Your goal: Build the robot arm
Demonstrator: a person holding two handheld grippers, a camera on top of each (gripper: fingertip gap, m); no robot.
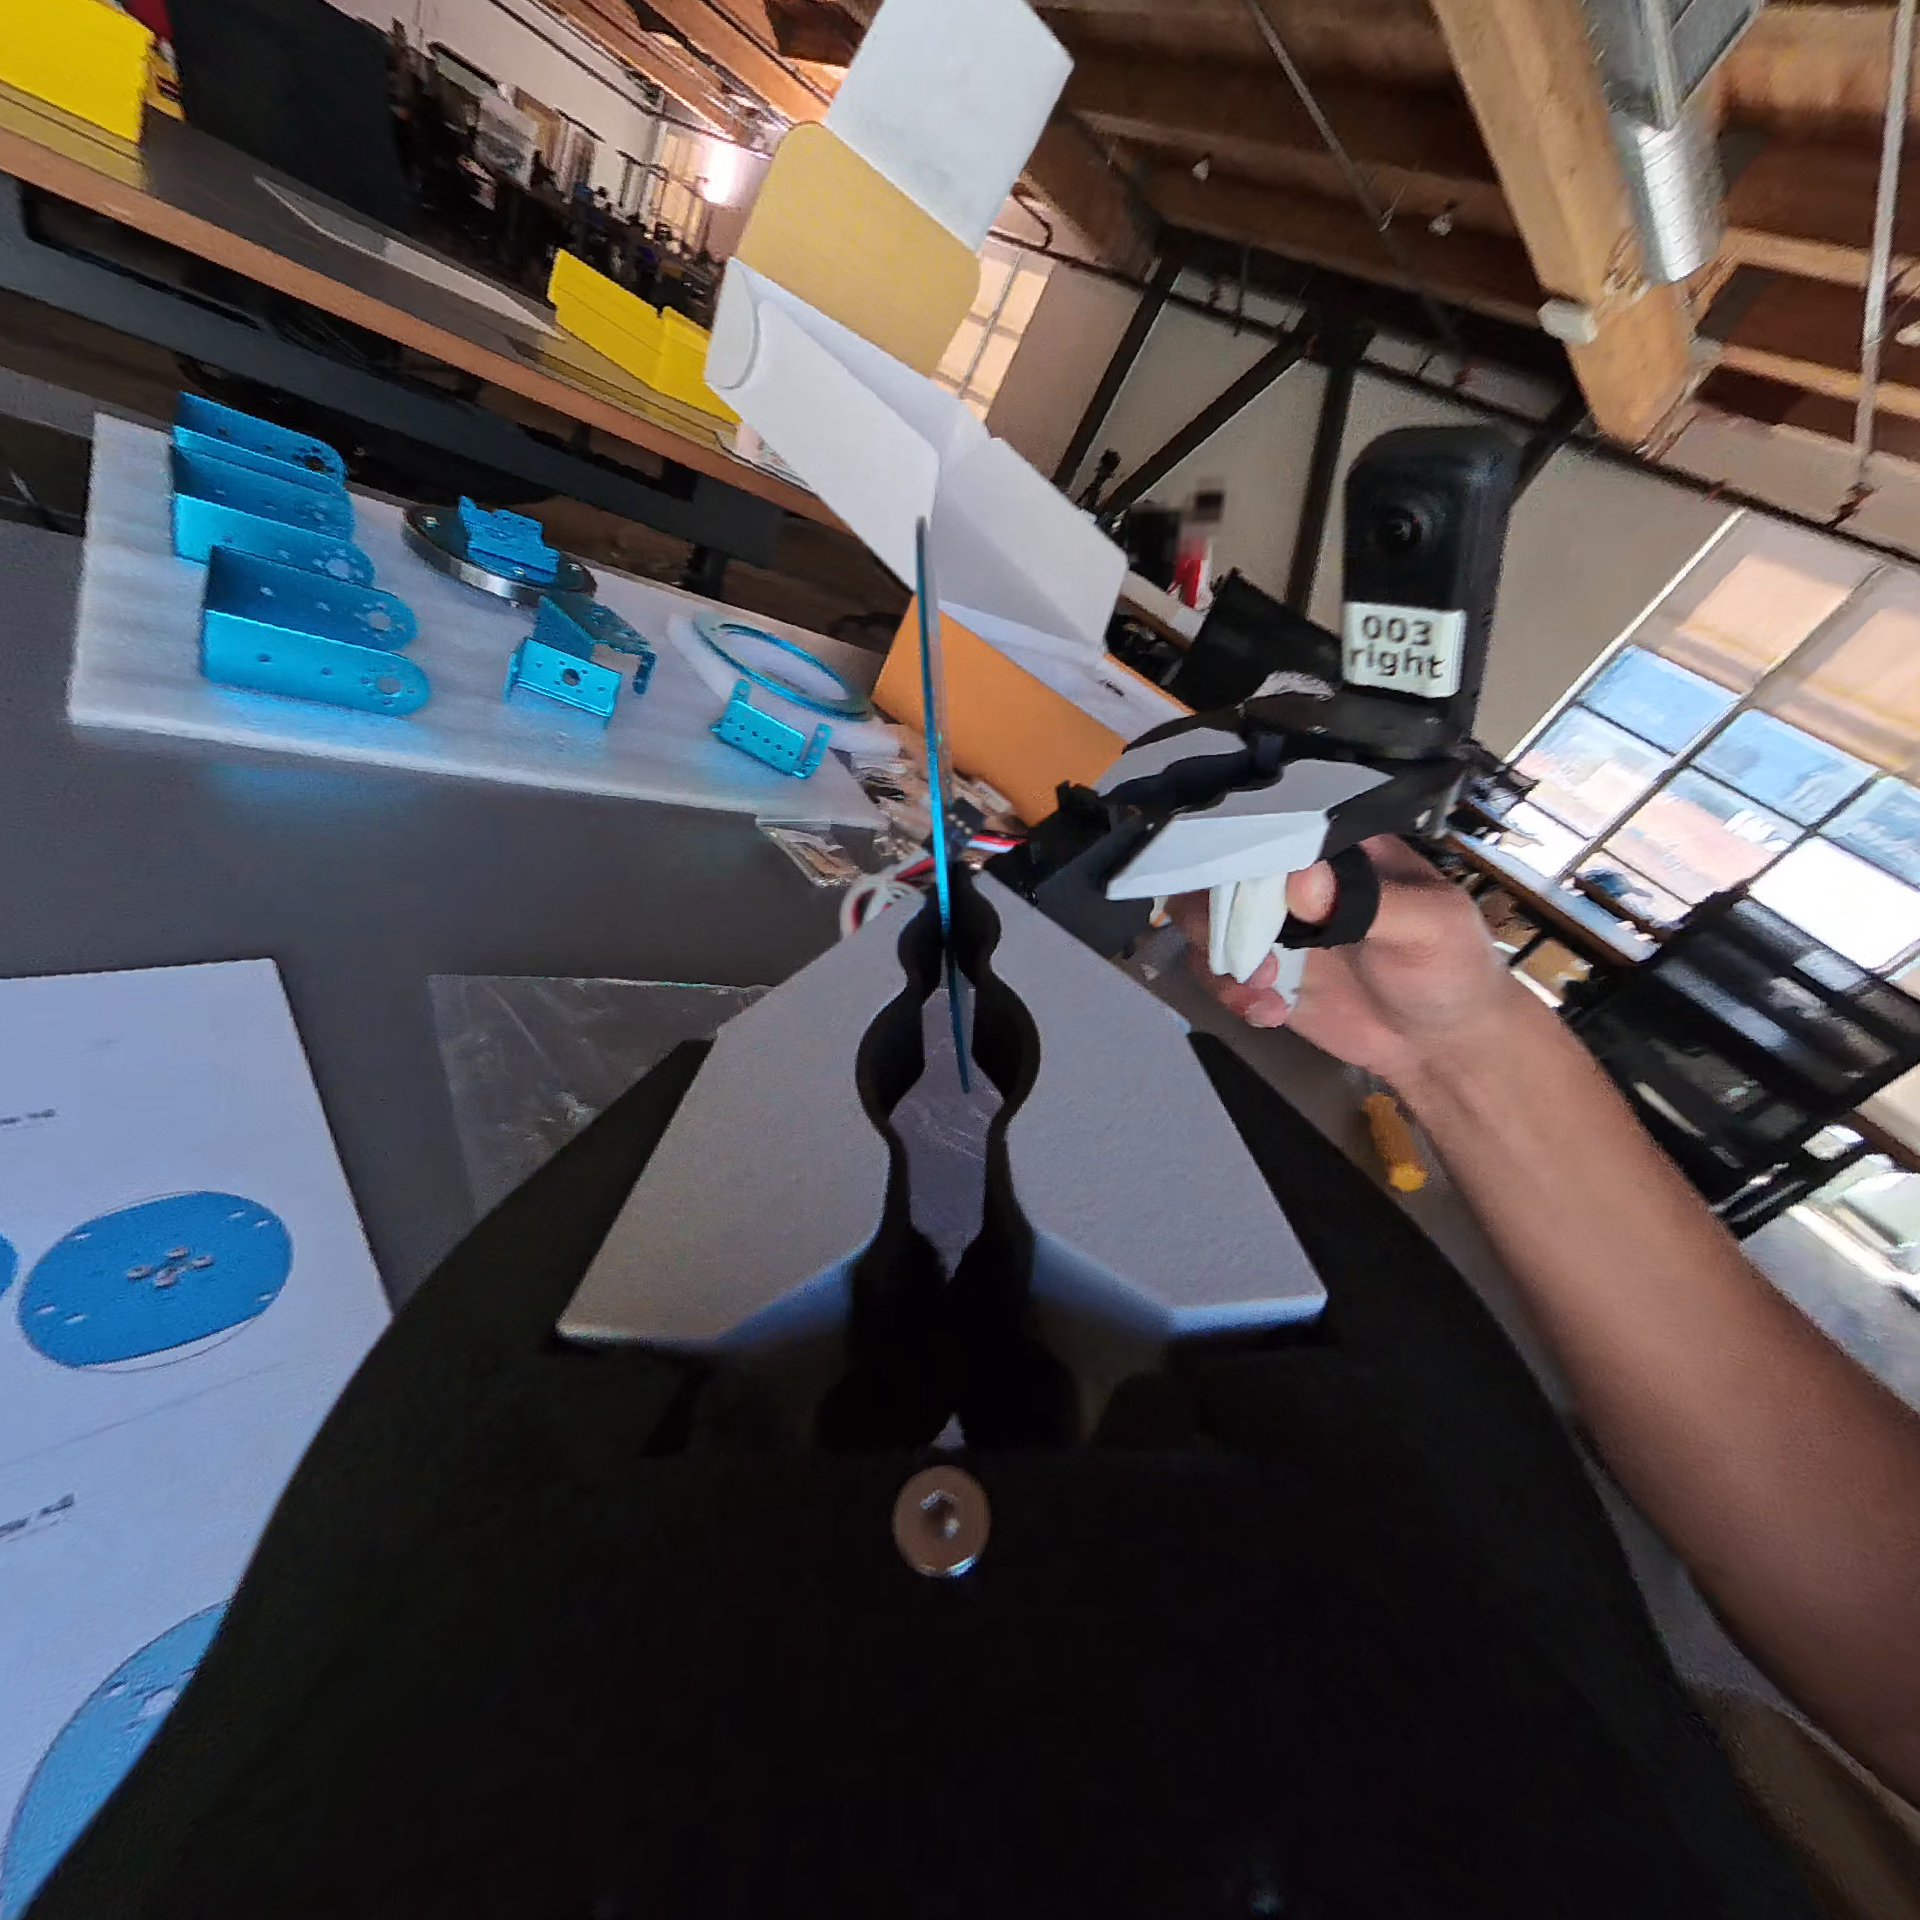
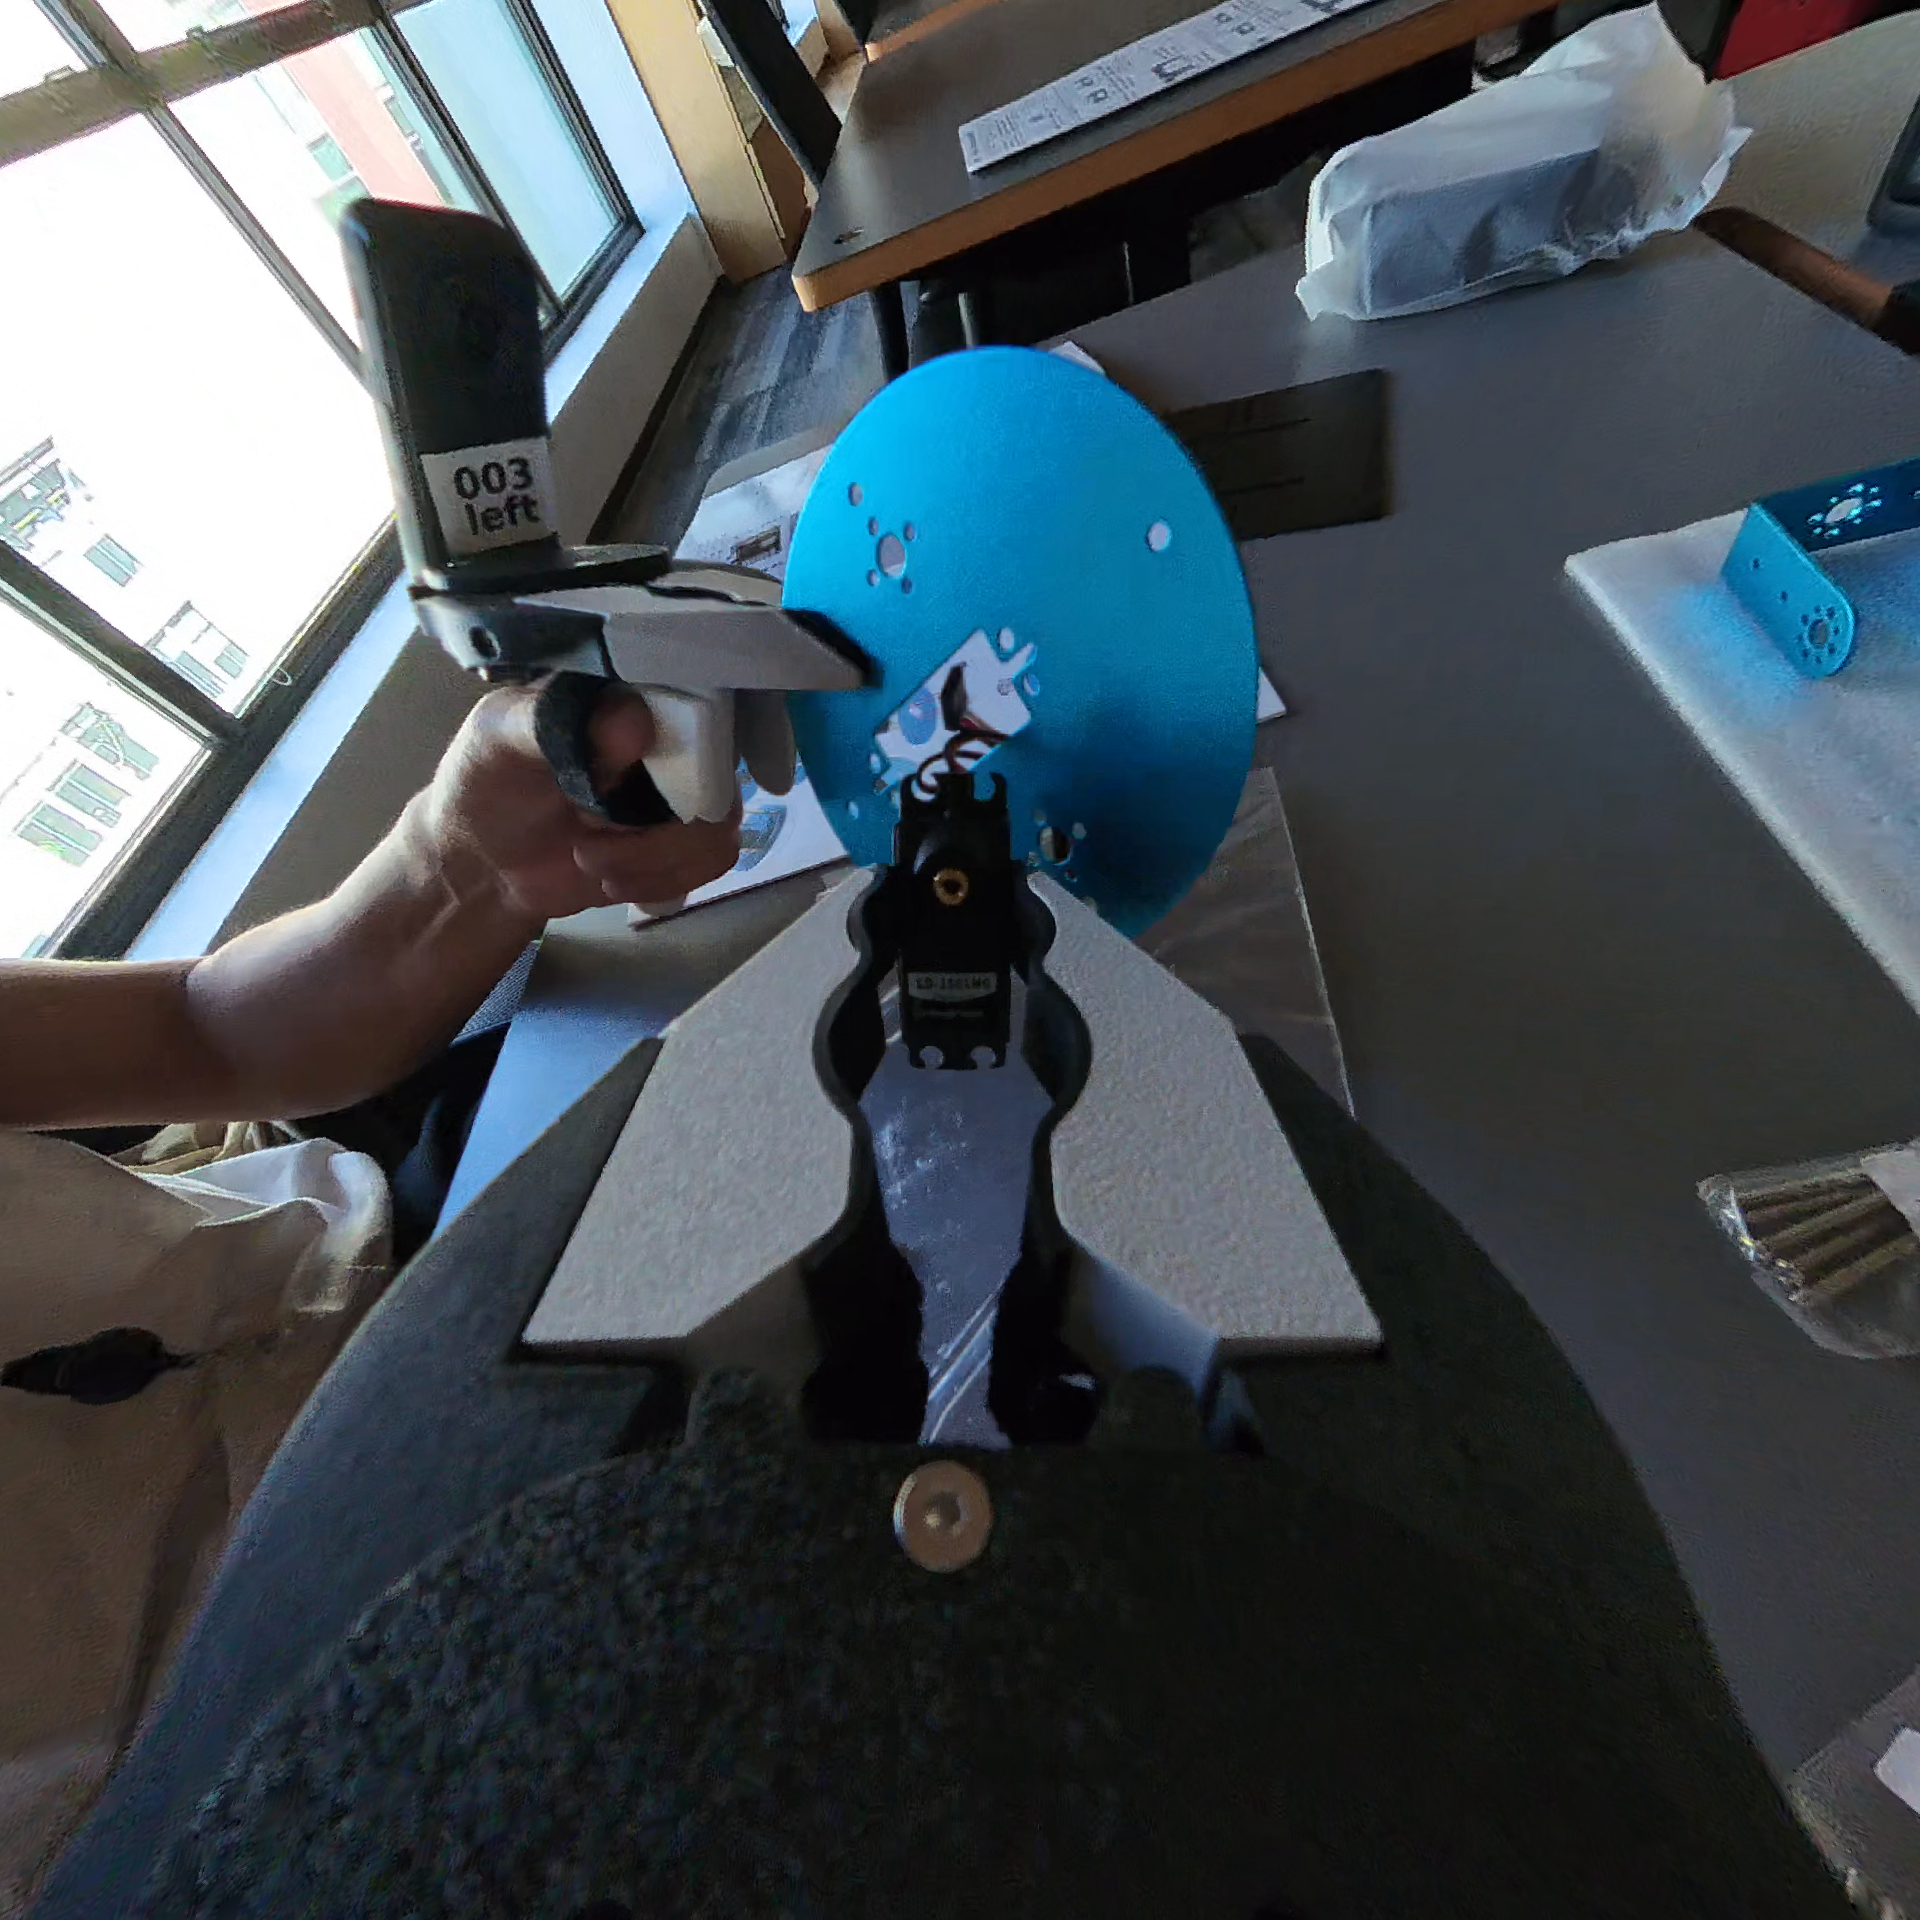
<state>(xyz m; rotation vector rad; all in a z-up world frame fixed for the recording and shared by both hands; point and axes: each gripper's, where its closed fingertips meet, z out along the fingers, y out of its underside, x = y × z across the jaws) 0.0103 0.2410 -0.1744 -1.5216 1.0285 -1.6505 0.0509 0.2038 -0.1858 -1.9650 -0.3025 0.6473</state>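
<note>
The left gripper (image 1: 951, 935) is clamped on the rim of a blue disc (image 2: 1023, 634), held upright above the grey table (image 2: 1507, 831). A black servo (image 2: 954, 935) is gripped between the right gripper (image 2: 951, 914) fingers, just beside the disc's cutout. Blue brackets (image 1: 312, 634) are laid on a white sheet (image 1: 135, 665) beyond.

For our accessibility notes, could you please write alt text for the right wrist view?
The right gripper clamps a black servo before a blue round plate, whose edge the left gripper pinches above a grey table.
</note>
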